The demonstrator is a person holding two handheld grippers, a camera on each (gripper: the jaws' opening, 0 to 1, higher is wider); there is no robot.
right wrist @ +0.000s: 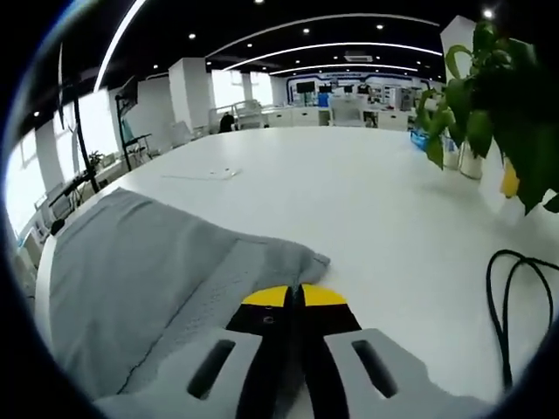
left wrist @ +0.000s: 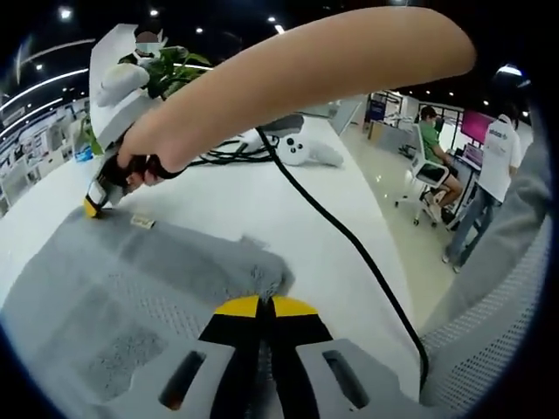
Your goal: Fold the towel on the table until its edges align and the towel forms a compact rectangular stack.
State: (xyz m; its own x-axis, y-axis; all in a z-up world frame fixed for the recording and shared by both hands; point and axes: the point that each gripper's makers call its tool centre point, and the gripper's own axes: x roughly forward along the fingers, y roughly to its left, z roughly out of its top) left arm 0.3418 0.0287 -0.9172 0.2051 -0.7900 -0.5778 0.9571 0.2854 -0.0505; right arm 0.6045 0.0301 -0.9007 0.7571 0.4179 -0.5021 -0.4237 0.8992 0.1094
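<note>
Two grippers are on the grey towel [left wrist: 131, 288], one at each corner of the same edge, so this reads as the start of a fold: corners taken, lift not yet made.

Left gripper [left wrist: 265, 306]: the yellow-tipped jaws are pressed together with the towel's near corner bunched at their tips. I judge it a pinch on the cloth, since the fabric is puckered right at the tips.

Right gripper [right wrist: 293, 297]: jaws likewise pressed together on a towel corner, fabric rucked up just ahead of the tips. In the left gripper view this same gripper [left wrist: 94, 206] sits at the far left corner, its yellow tip down on the cloth, held by the person's hand [left wrist: 144, 157].

Towel position: lying flat on the white table [right wrist: 349, 192], spread out to the left of both grippers. A small label [left wrist: 142, 223] lies on the towel near the far corner. It looks partly layered already, though I cannot tell how many folds.

Next move, as I judge it: raise both corners together and carry them across to the opposite edge, keeping the two grippers level so the edges meet squarely.

Hazards: a black cable [left wrist: 341, 227] runs across the table on the right, close beside the near corner. A potted plant [right wrist: 493, 105] stands further off.
</note>
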